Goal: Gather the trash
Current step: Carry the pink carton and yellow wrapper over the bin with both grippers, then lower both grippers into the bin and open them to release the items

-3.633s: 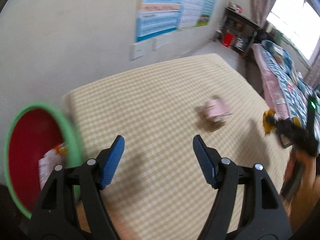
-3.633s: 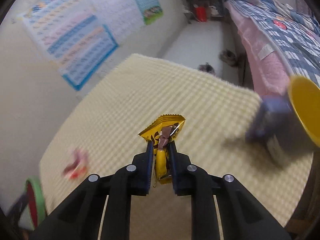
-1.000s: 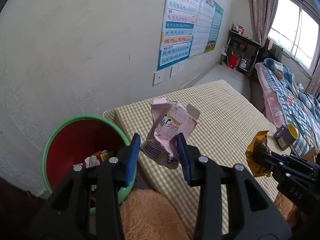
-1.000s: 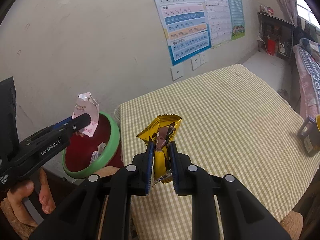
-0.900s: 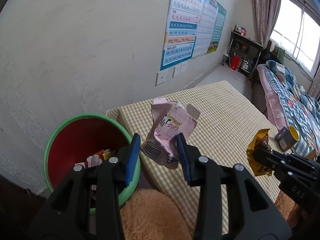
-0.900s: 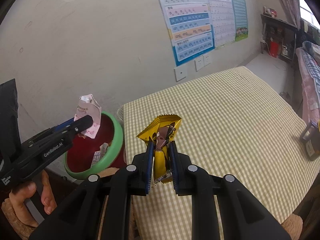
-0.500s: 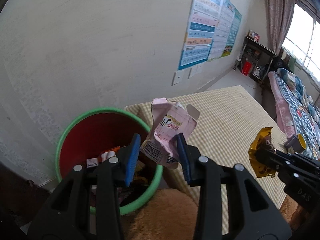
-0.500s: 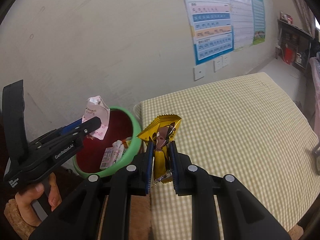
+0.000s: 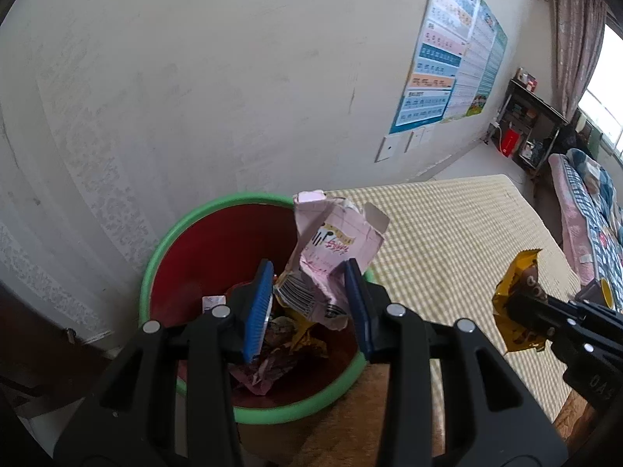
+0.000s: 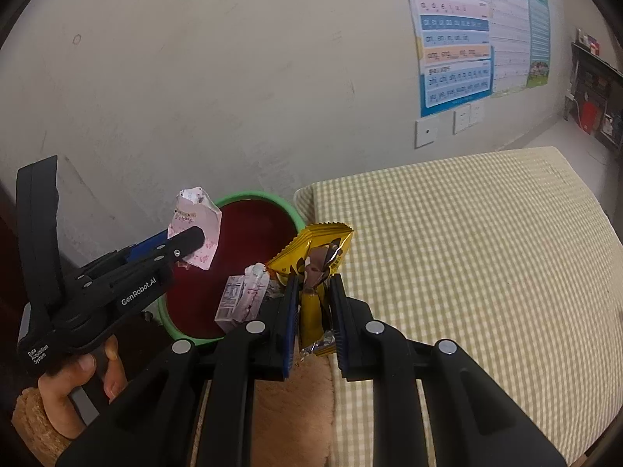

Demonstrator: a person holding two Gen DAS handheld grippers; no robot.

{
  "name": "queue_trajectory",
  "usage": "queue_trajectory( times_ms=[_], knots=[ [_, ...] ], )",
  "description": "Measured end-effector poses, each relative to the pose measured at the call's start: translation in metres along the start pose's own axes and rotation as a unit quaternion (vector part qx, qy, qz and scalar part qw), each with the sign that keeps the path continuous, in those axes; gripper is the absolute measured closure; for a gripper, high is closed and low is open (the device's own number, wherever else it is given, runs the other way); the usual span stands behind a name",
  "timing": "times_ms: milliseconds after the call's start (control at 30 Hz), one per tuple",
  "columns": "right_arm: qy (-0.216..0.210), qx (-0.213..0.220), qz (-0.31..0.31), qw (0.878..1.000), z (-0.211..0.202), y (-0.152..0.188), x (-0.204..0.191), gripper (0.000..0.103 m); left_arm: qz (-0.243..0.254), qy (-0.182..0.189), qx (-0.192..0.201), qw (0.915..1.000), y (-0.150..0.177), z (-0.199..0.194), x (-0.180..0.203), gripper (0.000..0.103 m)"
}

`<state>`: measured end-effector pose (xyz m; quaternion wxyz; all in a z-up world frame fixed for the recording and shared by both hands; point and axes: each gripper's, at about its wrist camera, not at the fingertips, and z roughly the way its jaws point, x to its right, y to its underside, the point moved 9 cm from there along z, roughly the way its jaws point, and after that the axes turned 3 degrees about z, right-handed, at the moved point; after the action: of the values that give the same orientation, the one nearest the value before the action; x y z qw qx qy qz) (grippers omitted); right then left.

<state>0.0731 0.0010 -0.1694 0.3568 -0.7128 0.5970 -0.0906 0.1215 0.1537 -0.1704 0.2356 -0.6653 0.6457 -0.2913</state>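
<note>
My left gripper is shut on a crumpled pink carton and holds it above the red bin with a green rim; the carton also shows in the right wrist view. The bin holds several pieces of trash. My right gripper is shut on a yellow snack wrapper, just right of the bin's rim, over the table's left edge. The wrapper also shows at the right of the left wrist view.
The bin stands against a pale wall, left of a table with a yellow checked cloth. A mug sits at the table's far right edge. Posters and sockets hang on the wall. A bed lies beyond.
Both grippers have moved left toward the bin. The pink carton now hangs over the bin's opening, and the yellow wrapper has come up beside the bin's rim.
</note>
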Motion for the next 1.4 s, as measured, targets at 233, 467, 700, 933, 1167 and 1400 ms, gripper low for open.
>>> queue_trajectory(
  times_ms=[233, 467, 700, 933, 1167, 1400],
  knots=[
    [-0.007, -0.01, -0.009, 1.0, 0.015, -0.005, -0.015, 0.086, -0.018, -0.01, -0.01, 0.9997, 0.006, 0.008, -0.019, 0.067],
    [-0.01, -0.017, -0.017, 1.0, 0.028, -0.008, -0.031, 0.086, -0.031, -0.018, -0.023, 0.9991, 0.013, 0.019, -0.032, 0.067],
    [-0.015, -0.028, -0.027, 0.999, 0.042, -0.01, -0.042, 0.086, -0.041, -0.023, -0.036, 0.9982, 0.021, 0.028, -0.042, 0.067],
    [-0.02, -0.038, -0.032, 0.999, 0.054, -0.011, -0.047, 0.085, -0.05, -0.025, -0.047, 0.9973, 0.027, 0.036, -0.049, 0.066],
    [-0.019, -0.049, -0.037, 0.998, 0.066, -0.008, -0.048, 0.085, -0.057, -0.026, -0.056, 0.9964, 0.032, 0.044, -0.053, 0.066],
    [-0.019, -0.054, -0.044, 0.997, 0.076, -0.012, -0.053, 0.085, -0.062, -0.027, -0.066, 0.9955, 0.035, 0.055, -0.058, 0.066]
  ],
)
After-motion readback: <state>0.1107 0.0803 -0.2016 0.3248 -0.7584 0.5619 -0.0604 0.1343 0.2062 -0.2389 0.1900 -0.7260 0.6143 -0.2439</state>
